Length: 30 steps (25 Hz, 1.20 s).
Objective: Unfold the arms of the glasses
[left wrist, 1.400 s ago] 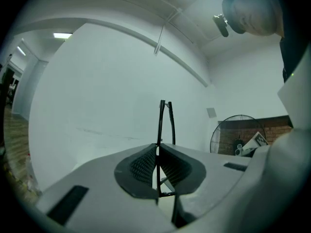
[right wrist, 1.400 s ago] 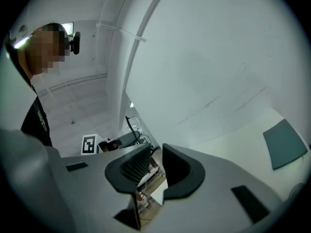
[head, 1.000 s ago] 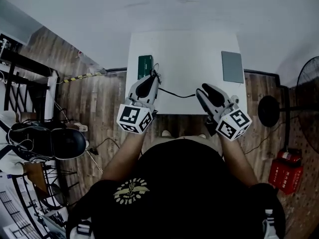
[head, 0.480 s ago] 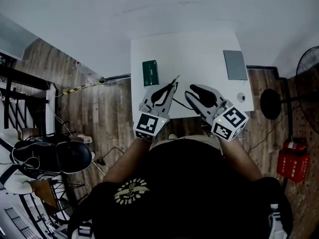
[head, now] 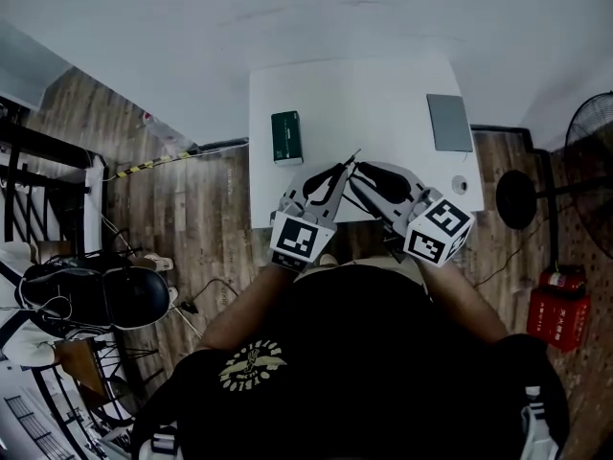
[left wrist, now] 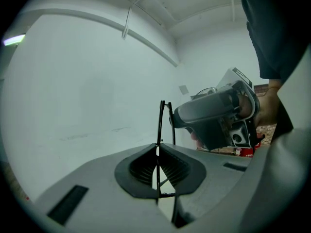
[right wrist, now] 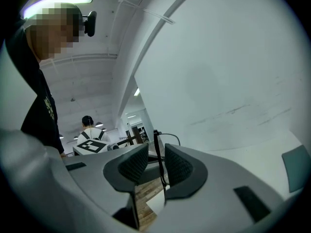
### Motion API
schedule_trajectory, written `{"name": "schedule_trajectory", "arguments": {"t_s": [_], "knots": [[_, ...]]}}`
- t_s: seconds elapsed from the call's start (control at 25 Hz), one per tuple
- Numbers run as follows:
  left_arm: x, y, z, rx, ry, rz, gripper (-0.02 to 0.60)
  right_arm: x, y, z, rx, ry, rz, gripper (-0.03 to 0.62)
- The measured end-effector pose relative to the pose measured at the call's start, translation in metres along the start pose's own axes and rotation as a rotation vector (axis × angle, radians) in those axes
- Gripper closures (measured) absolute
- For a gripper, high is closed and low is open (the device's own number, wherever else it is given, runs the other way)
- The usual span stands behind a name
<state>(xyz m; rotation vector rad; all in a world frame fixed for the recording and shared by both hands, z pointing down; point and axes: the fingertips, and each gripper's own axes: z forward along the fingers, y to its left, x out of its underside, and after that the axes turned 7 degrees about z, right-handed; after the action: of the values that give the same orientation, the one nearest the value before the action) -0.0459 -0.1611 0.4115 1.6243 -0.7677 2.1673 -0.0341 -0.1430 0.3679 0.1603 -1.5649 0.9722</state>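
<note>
Thin black-framed glasses [head: 351, 161] hang in the air over the front edge of the white table [head: 383, 94], between my two grippers. My left gripper [head: 339, 171] is shut on the frame's thin wire [left wrist: 161, 123], which rises straight up out of its pads. My right gripper [head: 363, 172] faces it from the right. Its jaws have just closed a little. They stand apart around one glasses arm [right wrist: 156, 144], which lies near the right pad [right wrist: 177, 166] with a gap on the left. In the left gripper view the right gripper [left wrist: 179, 119] sits just beyond the frame.
On the table lie a dark green box [head: 285, 137] at the left and a grey flat pad [head: 449, 123] at the right, with a small round thing [head: 460, 185] near the front right corner. A fan [head: 589, 151] and a round stand base [head: 517, 199] stand on the wooden floor to the right.
Both grippers have come together over the table's front edge. The left one moved right with the glasses. The right one moved left until its jaws stood around the glasses arm.
</note>
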Motion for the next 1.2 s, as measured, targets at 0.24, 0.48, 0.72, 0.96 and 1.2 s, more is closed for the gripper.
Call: {"name": "schedule_trajectory", "arguments": {"t_s": [0.24, 0.48, 0.72, 0.96, 1.2], "knots": [[-0.012, -0.030, 0.010, -0.005, 0.014, 0.031, 0.560, 0.003, -0.008, -0.025, -0.001, 0.017, 0.005, 0.566], [-0.021, -0.050, 0.024, -0.047, 0.081, 0.060, 0.560, -0.001, -0.024, -0.056, 0.000, 0.051, -0.031, 0.574], [-0.011, -0.074, 0.035, -0.082, 0.071, 0.092, 0.560, 0.006, -0.034, -0.078, -0.028, 0.097, -0.043, 0.576], [-0.010, -0.083, 0.040, -0.071, 0.168, 0.128, 0.560, 0.013, -0.045, -0.091, -0.041, 0.174, -0.062, 0.576], [-0.011, -0.093, 0.050, -0.046, 0.218, 0.194, 0.558, 0.015, -0.057, -0.106, -0.042, 0.196, -0.043, 0.576]]}}
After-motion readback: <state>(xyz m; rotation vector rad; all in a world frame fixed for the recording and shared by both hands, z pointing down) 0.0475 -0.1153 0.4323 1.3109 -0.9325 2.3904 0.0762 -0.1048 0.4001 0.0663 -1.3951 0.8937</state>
